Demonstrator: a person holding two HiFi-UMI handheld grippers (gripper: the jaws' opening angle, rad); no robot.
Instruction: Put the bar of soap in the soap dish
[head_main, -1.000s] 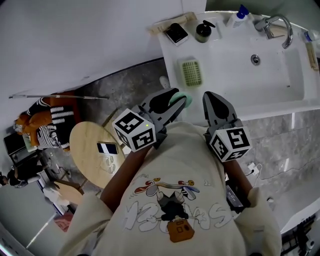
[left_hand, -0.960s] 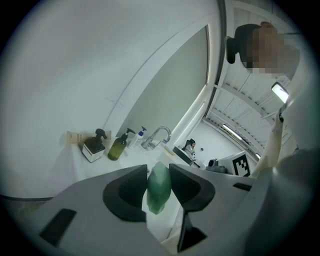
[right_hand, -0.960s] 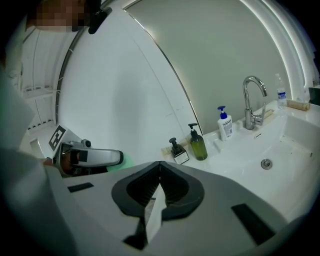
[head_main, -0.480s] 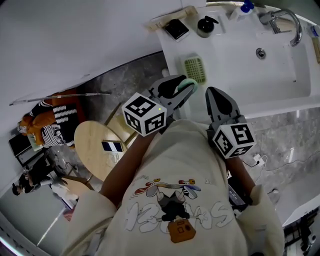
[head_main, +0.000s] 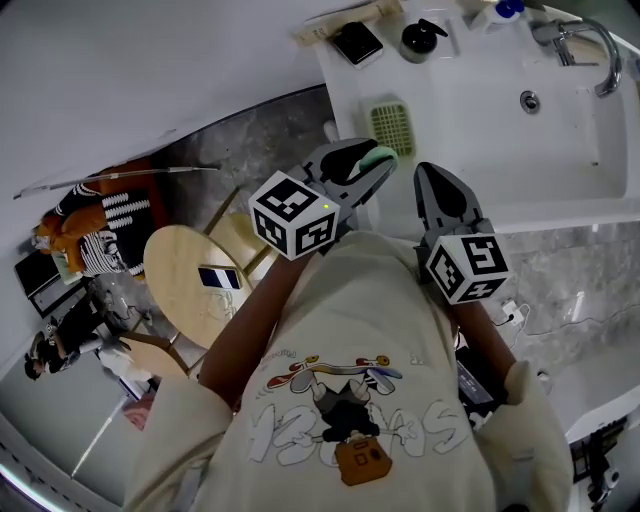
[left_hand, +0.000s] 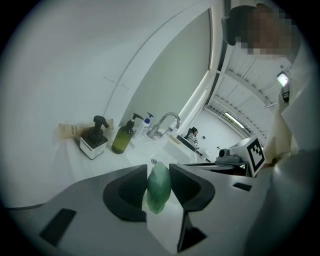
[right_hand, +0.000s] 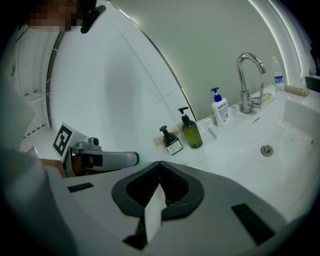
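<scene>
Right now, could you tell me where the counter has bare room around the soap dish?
Bare counter lies between the soap dish and the basin, and between the dish and the pump bottles. The back edge, bottles to tap, is crowded. The left tongs, holding the soap, crowd its near side.

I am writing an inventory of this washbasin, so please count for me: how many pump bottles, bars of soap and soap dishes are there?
Pump bottles: 3 (black bottle, green bottle, white bottle)
Bar of soap: 1, held in the left tool
Soap dish: 1
Total: 5
</scene>
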